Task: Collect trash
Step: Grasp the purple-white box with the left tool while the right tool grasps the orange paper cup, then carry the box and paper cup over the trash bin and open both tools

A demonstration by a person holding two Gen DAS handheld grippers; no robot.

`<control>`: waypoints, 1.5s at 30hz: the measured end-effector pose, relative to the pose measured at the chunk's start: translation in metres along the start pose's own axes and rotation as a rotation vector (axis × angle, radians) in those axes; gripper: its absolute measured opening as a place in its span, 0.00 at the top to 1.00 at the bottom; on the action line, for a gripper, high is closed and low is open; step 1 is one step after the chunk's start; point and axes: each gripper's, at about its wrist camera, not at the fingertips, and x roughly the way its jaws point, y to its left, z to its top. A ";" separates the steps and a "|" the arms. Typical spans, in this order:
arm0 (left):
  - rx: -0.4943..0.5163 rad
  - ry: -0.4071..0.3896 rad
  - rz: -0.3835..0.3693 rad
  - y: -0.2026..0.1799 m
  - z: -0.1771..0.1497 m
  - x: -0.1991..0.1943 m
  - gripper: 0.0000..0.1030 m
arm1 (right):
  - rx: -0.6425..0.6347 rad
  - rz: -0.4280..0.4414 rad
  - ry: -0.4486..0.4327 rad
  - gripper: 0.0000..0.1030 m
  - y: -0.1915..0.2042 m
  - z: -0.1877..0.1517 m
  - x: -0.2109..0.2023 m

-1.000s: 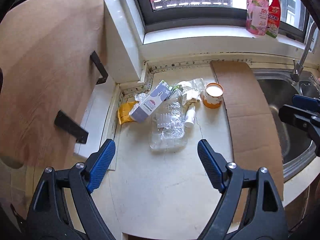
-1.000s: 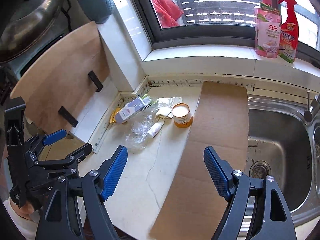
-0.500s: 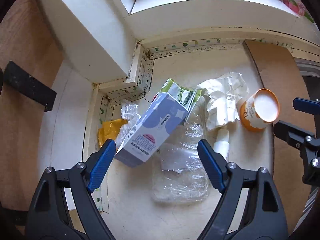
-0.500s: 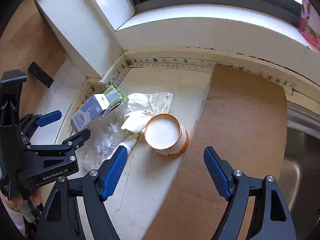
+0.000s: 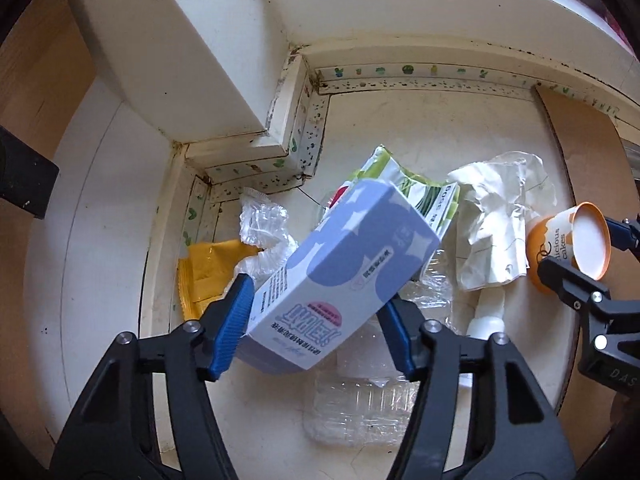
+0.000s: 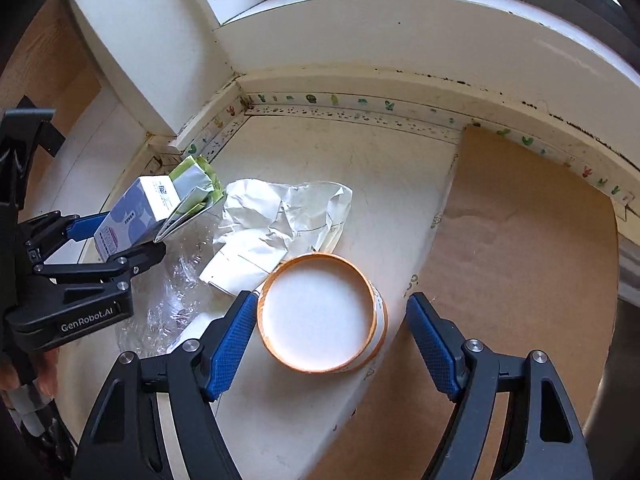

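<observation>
At nine o'clock, the left tongs (image 5: 318, 322) are closing around the tilted white-and-blue cardboard carton (image 5: 344, 276); both blue pads meet its sides, so it is gripped. The carton leans over a crushed clear plastic bottle (image 5: 360, 404) in the cream worktop's (image 6: 380, 184) walled corner, hemmed in at twelve o'clock. Crumpled white paper (image 6: 280, 216) lies between. At three o'clock, the right tongs (image 6: 332, 338) are closing around the orange-rimmed paper cup (image 6: 320, 312), one pad touching, the other apart. Brown cardboard sheet (image 6: 520, 260) lies beyond.
</observation>
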 end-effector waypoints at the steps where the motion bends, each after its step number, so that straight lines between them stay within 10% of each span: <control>1: -0.005 -0.004 0.000 0.001 0.000 0.000 0.53 | -0.010 -0.004 0.000 0.36 0.002 0.001 0.001; 25: -0.010 -0.035 -0.012 -0.017 -0.045 -0.081 0.64 | -0.008 0.059 -0.060 0.48 0.030 -0.023 -0.054; 45: -0.025 -0.098 -0.098 -0.003 -0.210 -0.194 0.64 | -0.010 0.044 -0.184 0.47 0.095 -0.150 -0.202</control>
